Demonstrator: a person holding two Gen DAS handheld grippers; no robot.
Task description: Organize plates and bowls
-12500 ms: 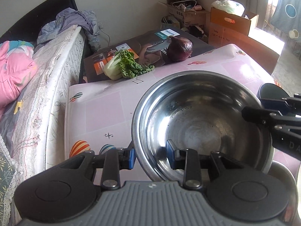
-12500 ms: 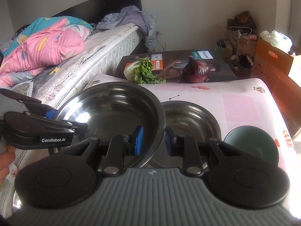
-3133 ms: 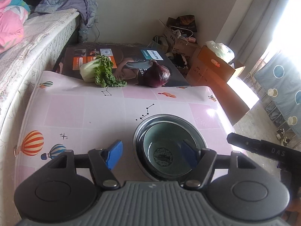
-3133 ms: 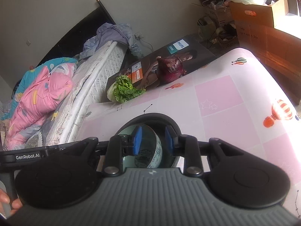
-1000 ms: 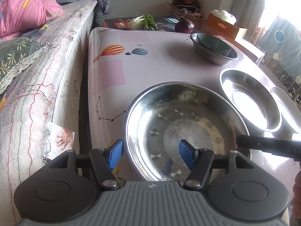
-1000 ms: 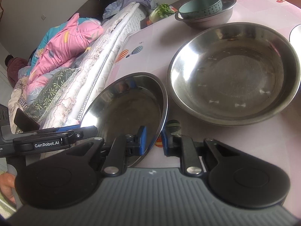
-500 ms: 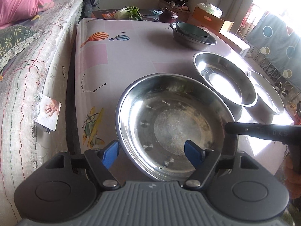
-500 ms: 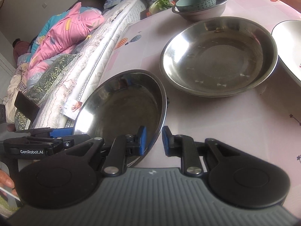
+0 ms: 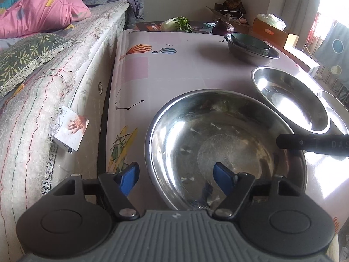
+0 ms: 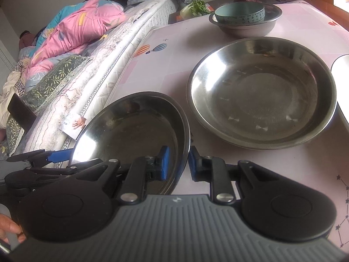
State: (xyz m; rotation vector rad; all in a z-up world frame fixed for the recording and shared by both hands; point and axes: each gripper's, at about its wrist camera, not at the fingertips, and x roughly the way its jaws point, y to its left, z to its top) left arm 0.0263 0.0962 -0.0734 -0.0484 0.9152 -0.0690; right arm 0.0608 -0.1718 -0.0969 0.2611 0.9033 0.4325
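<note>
A wide steel plate (image 9: pixel 226 139) lies close in front of both grippers, near the table's front left corner. My right gripper (image 10: pixel 177 163) is shut on its near rim (image 10: pixel 184 146), one blue pad inside and one outside. One right gripper finger (image 9: pixel 312 144) reaches over the plate's right rim. My left gripper (image 9: pixel 175 175) straddles the plate's near left rim; its jaws are closing, and the pads (image 9: pixel 222 174) stand clear of the metal. A second steel plate (image 10: pixel 261 91) sits behind. A teal bowl (image 10: pixel 240 13) is nested in a steel bowl (image 10: pixel 246 29) further back.
The pink patterned table (image 9: pixel 174 69) butts against a bed (image 9: pixel 54 87) on the left, with a narrow gap between. Another plate (image 10: pixel 342 65) shows at the right edge. A cabbage (image 9: pixel 176 23) and a red onion (image 9: pixel 222 27) lie at the far end, with cardboard boxes (image 9: pixel 272 32) beyond.
The left gripper has moved lower and nearer to the bed side, and its jaws stand a little wider than a second ago. The right gripper keeps its hold on the plate's rim.
</note>
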